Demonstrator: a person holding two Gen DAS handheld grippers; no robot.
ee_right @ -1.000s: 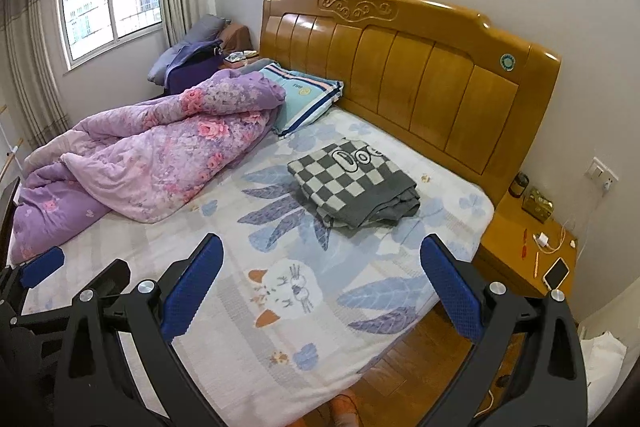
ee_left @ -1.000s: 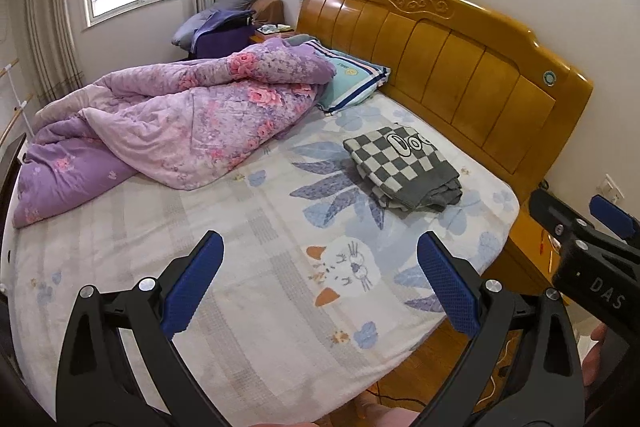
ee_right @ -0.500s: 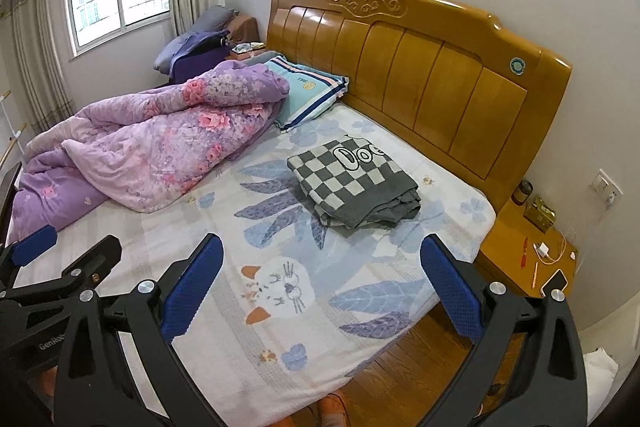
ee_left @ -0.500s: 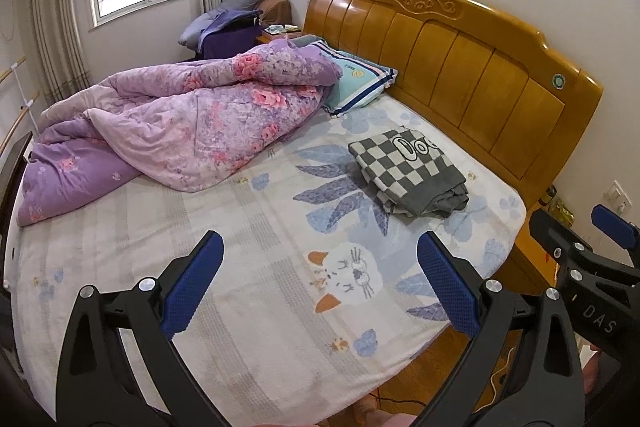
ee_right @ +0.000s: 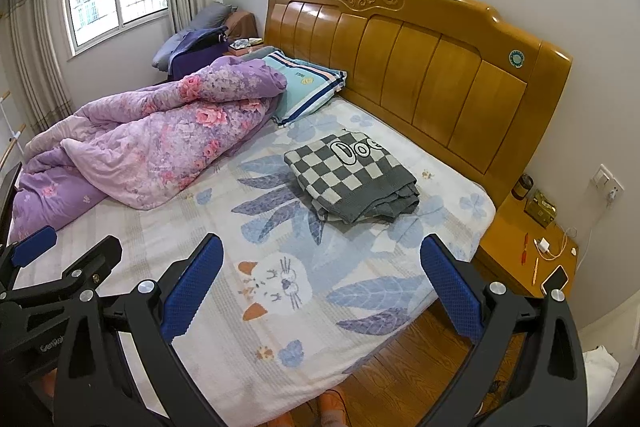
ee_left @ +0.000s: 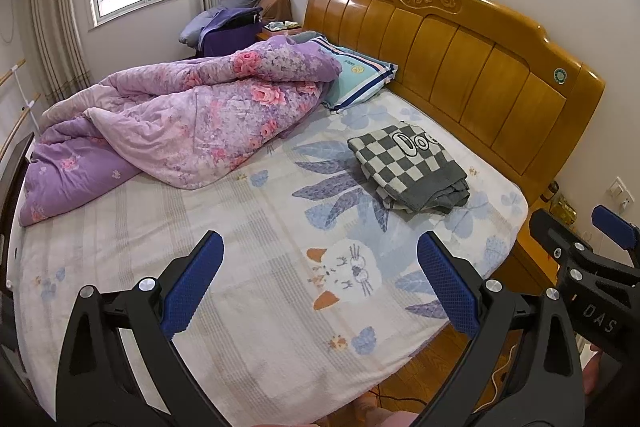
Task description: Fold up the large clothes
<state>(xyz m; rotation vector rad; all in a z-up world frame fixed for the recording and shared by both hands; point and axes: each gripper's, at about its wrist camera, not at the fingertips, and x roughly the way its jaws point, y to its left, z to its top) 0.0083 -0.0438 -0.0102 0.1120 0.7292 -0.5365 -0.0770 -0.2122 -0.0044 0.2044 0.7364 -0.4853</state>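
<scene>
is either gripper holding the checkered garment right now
No, the checkered garment lies folded on the bed sheet near the headboard, while the right gripper and left gripper hang open and empty, well short of it.

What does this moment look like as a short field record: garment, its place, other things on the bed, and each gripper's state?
garment: checkered grey-and-white garment, folded into a compact stack
place: on the bed sheet, near the wooden headboard, apart from the bedding
other bedding: purple floral quilt bunched up on the window side; striped pillow partly under it
left gripper: open, holding nothing, above the sheet
right gripper: open, holding nothing
contact with garment: none
</scene>
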